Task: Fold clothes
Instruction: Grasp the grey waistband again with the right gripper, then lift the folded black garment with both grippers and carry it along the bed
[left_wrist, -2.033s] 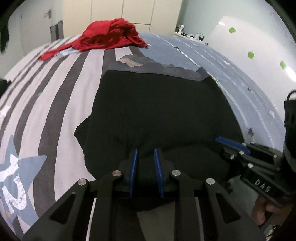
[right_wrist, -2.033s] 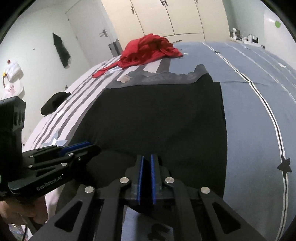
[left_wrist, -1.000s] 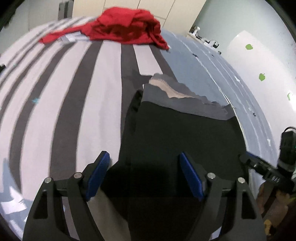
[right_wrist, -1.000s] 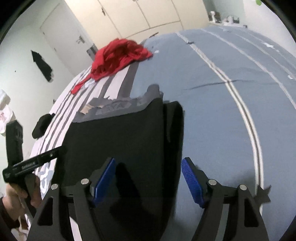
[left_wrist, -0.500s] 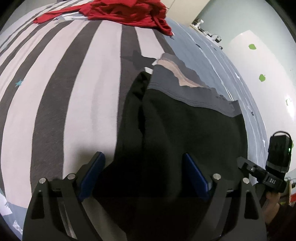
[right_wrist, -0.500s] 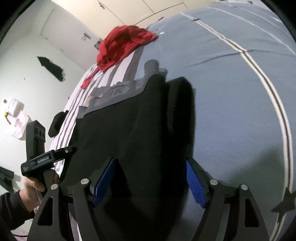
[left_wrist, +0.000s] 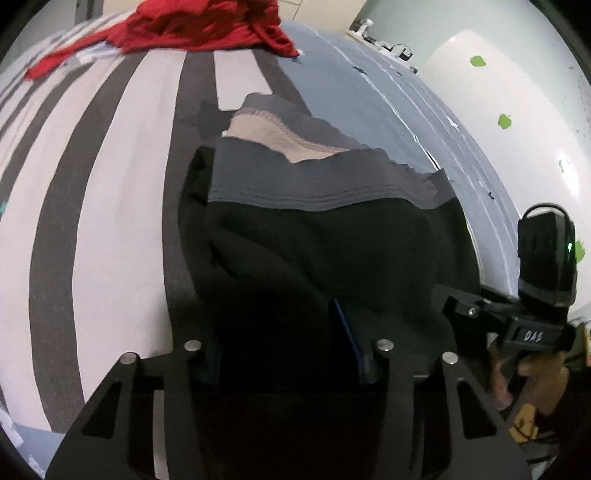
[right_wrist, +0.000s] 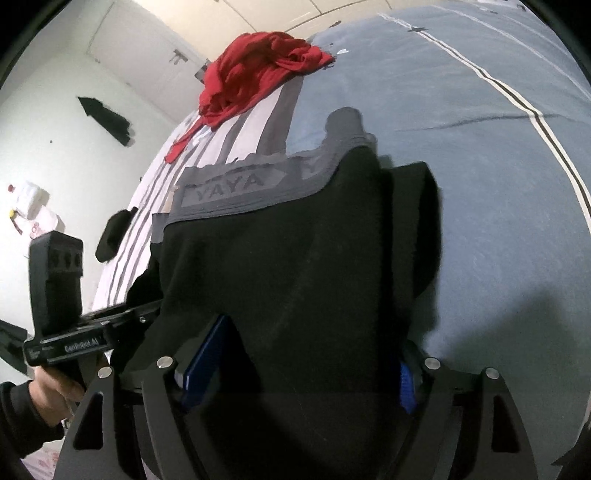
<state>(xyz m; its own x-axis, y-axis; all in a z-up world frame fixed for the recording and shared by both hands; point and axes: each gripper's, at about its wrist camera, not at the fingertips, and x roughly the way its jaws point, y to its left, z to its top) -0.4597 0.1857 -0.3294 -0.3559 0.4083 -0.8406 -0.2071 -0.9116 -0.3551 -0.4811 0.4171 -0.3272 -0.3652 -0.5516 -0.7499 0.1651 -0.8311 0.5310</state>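
Bed (left_wrist: 92, 184), striped/blue cover: black garment (left_wrist: 314, 251) lies mid-bed, grey waistband (right_wrist: 240, 192) at far end, near hem between both tongs. Red clothes (right_wrist: 258, 62) heaped well beyond, untouched.

Left tongs (left_wrist: 284, 354) closing round hem, grip not yet firm. Right tongs (right_wrist: 295, 369) spread, opening, cloth between, unpinched.

Advice: pinch both corners evenly, all layers, before lifting hem twd waistband.

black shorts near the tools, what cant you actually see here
- Left wrist view: near edge of the black shorts is in shadow under the left tool, which is closing; pad contact unclear.
- Right wrist view: hem under the right tool, which is opening, is dark.
- Red garment: cut off by the top edge, blurred.
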